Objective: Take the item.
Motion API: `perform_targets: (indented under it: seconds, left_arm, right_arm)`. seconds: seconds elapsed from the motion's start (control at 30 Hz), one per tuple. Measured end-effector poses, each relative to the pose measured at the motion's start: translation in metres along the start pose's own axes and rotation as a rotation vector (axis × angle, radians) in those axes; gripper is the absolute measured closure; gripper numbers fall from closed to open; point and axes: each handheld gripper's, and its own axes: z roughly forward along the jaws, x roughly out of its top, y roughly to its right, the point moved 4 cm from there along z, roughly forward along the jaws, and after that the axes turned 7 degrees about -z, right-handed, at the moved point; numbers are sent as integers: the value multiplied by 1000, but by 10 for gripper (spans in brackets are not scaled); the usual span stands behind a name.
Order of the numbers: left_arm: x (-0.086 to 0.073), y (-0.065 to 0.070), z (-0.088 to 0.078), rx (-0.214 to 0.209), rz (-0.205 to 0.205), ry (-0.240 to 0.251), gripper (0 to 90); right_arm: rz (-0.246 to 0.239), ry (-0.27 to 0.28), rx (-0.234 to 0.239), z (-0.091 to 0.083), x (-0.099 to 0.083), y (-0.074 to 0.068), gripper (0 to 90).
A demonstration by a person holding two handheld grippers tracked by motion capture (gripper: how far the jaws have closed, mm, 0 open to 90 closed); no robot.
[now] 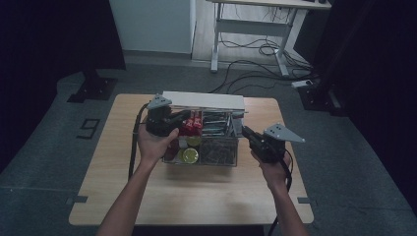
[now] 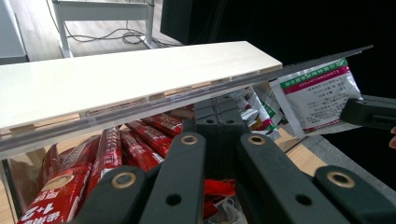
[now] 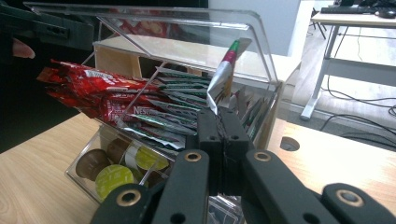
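Observation:
A clear acrylic box [image 1: 231, 161] stands mid-table with its lid [image 3: 187, 28] raised. Inside are red sachets [image 2: 107, 158], green-striped sachets [image 3: 177, 107] and coffee capsules [image 3: 114, 177]. My right gripper [image 3: 222, 119] is shut on a white sachet [image 2: 317, 93] with a green and magenta band, held just right of the box [image 3: 268, 116]. My left gripper [image 2: 217, 112] is shut above the red sachets [image 1: 192, 123], its tips right at the lid's edge [image 2: 140, 109]. Whether they pinch the lid I cannot tell.
A white board [image 1: 204, 100] lies along the back of the box. The wooden table [image 1: 196, 196] has a cable hole [image 3: 289, 143] at its far right. A white desk [image 1: 255, 24] and loose cables [image 1: 265, 49] are on the floor beyond.

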Motion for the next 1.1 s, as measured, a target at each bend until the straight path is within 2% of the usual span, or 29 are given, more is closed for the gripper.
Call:
perform_targets:
  seconds: [1.1]
  left_arm:
    - [0,-2,1,8,0,-3,900]
  right_arm:
    - [2,28,-1,-17,-3,4,893]
